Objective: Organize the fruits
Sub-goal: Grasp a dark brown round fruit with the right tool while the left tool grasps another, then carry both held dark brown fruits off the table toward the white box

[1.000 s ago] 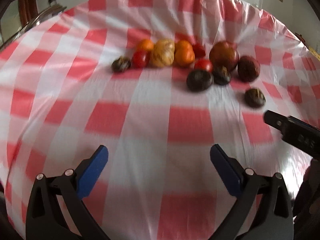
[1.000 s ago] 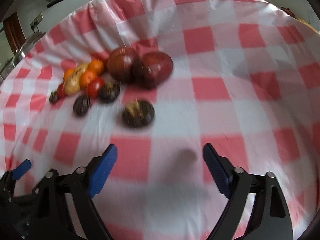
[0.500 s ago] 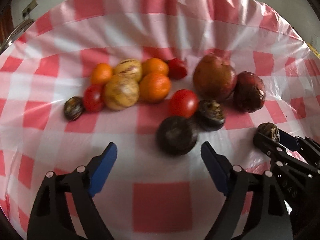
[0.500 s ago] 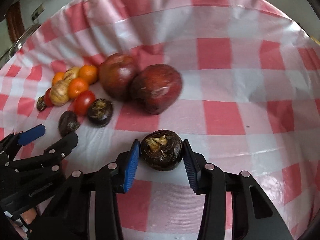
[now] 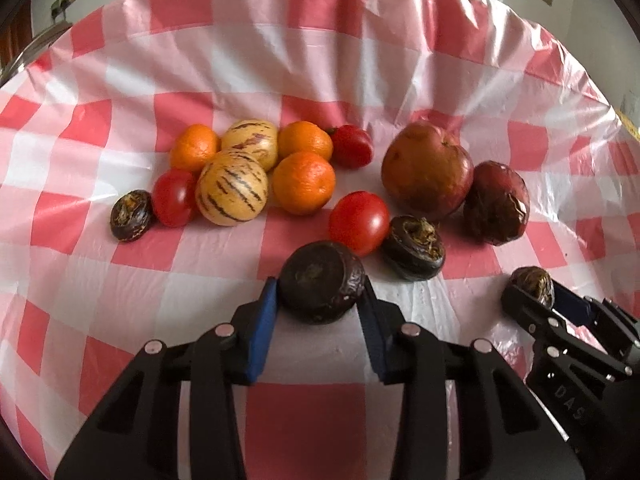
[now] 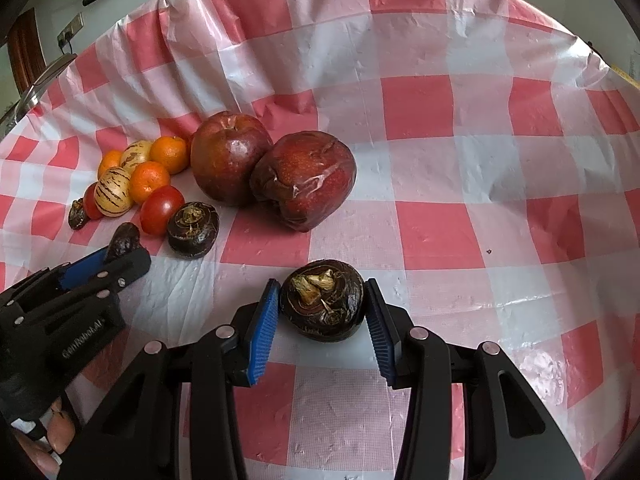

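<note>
Both grippers stand at the grasping step of the sorting. The left gripper (image 5: 320,300) has its blue pads touching both sides of a dark water chestnut (image 5: 322,286) that sits on the checked tablecloth (image 5: 120,80); its jaws look clenched on it. The right gripper (image 6: 322,308) holds a second water chestnut (image 6: 323,300) in the same way, pads against both flanks — this one shows pale dry sprouts on top.

From the left wrist view, the rest of the fruit lies between 10 and 2 o'clock of the held chestnut: two striped pepino melons (image 5: 232,188), three mandarins (image 5: 304,188), tomatoes (image 5: 359,222), a third water chestnut (image 5: 414,248) just beside the nearest tomato, a fourth chestnut (image 5: 131,215) far at 10 o'clock, a big red apple (image 5: 427,170) and a wrinkled red apple (image 5: 497,202) touching it.

The next move, as a judgement, calls for lifting each chestnut without squeezing harder and carrying it to its own kind, probably beside the third chestnut, without knocking the tomato, which would roll easily.

Some things are hard to tell. Whether the chestnuts are already off the cloth cannot be seen — the pads hide their lower sides. One small tomato behind the mandarins is half hidden. No bowl or tray is visible, so the place of sorting is unknown.
</note>
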Demonstrator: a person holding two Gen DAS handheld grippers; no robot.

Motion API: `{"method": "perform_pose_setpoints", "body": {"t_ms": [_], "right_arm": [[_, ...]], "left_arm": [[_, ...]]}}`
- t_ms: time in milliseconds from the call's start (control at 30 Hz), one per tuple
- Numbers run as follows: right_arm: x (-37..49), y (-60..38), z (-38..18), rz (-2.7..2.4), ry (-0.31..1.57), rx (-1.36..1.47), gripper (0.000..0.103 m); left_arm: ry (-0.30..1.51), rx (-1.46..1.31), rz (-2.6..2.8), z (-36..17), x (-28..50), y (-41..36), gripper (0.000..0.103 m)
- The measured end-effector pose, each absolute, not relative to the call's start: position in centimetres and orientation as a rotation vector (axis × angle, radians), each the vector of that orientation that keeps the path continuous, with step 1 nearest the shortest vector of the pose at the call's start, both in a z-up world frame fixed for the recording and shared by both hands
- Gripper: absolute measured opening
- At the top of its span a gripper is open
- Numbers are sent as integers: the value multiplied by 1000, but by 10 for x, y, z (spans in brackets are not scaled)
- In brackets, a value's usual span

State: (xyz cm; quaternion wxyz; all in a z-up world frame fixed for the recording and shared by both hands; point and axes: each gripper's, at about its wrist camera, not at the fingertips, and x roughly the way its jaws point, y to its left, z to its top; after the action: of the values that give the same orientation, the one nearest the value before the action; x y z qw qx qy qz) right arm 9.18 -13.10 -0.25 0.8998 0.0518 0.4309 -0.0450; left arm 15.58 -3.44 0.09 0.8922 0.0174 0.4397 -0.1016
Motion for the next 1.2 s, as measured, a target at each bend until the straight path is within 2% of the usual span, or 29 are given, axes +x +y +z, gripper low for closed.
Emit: {"method": "perform_pose_setpoints", "body": {"t_ms": [700, 967, 1200], "right_arm": [[94, -129, -2, -106, 899, 78, 42], [96, -126, -2, -156, 902, 64, 42], [44, -91, 9, -69, 891, 90, 43]], "left_arm": [[898, -65, -169, 4, 137, 36, 40], [859, -96, -134, 11, 57, 75, 39], [846, -38, -94, 15, -43, 105, 40]]}}
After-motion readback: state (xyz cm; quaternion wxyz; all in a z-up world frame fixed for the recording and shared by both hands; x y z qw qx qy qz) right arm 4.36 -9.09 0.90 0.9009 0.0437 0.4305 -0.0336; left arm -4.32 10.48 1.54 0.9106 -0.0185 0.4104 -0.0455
